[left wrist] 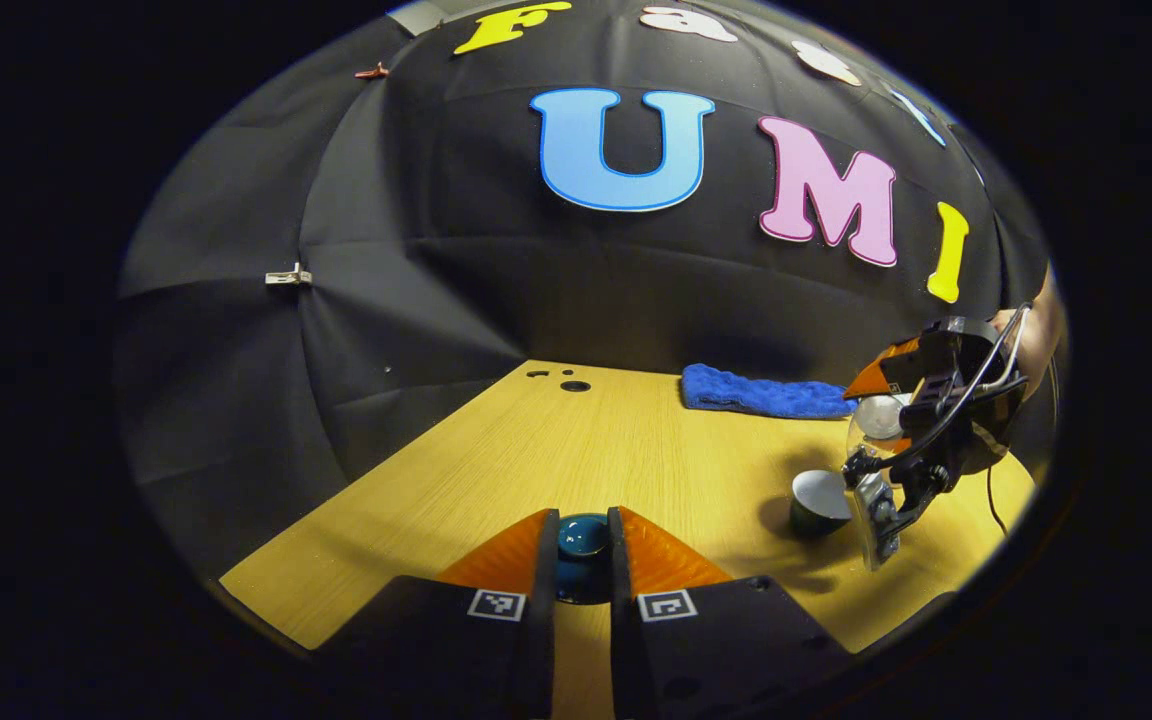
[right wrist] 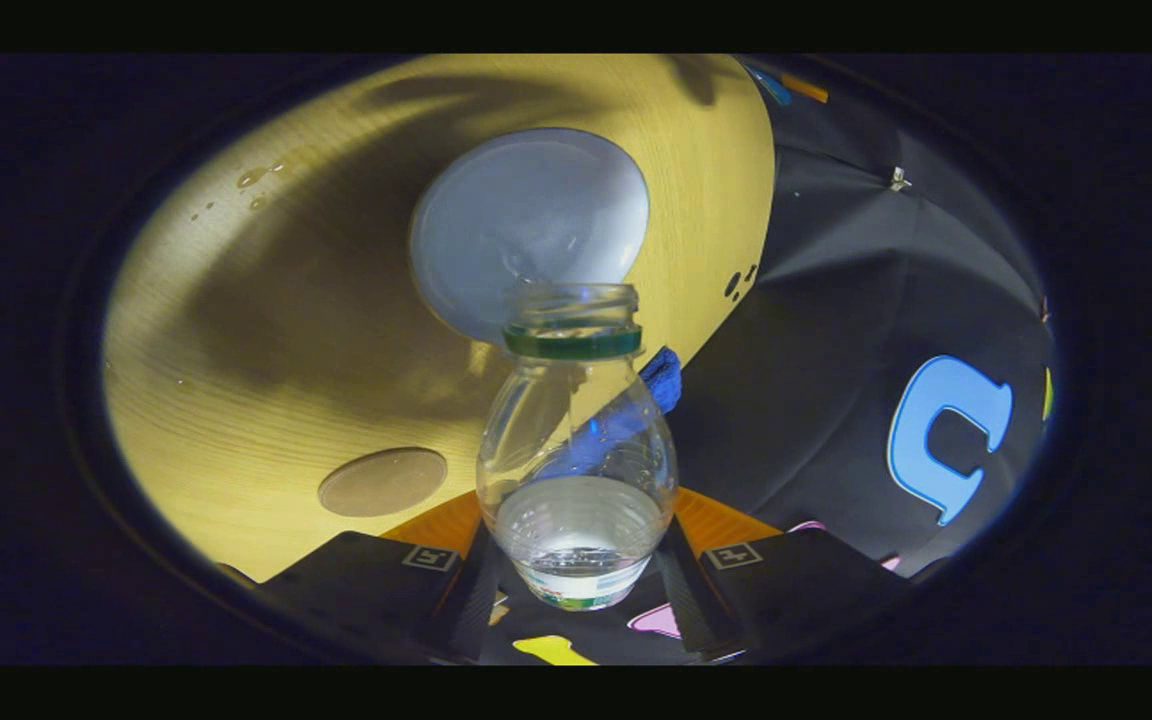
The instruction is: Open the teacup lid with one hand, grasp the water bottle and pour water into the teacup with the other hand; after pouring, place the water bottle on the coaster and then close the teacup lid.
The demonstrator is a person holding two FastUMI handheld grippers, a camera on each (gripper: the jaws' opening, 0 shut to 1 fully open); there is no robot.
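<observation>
**Above the open teacup: pour steadily**

Over the teacup [right wrist: 528,225] your right claw [right wrist: 576,570] grips the tilted water bottle [right wrist: 576,470]; keep its mouth centred. Your left claw [left wrist: 583,555] pinches the lid [left wrist: 582,535] aside. The coaster [right wrist: 383,481] waits on the worktop [left wrist: 536,450].

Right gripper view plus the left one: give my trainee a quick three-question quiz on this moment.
1. True or false: the teacup has its lid on.
2. What does the left hand-held gripper clamp? A) the blue cloth B) the teacup lid C) the coaster
3. Fill in: the right hand-held gripper holds the water bottle with its open mouth tipped toward the ____.

Key: 1 false; 2 B; 3 teacup.
</observation>
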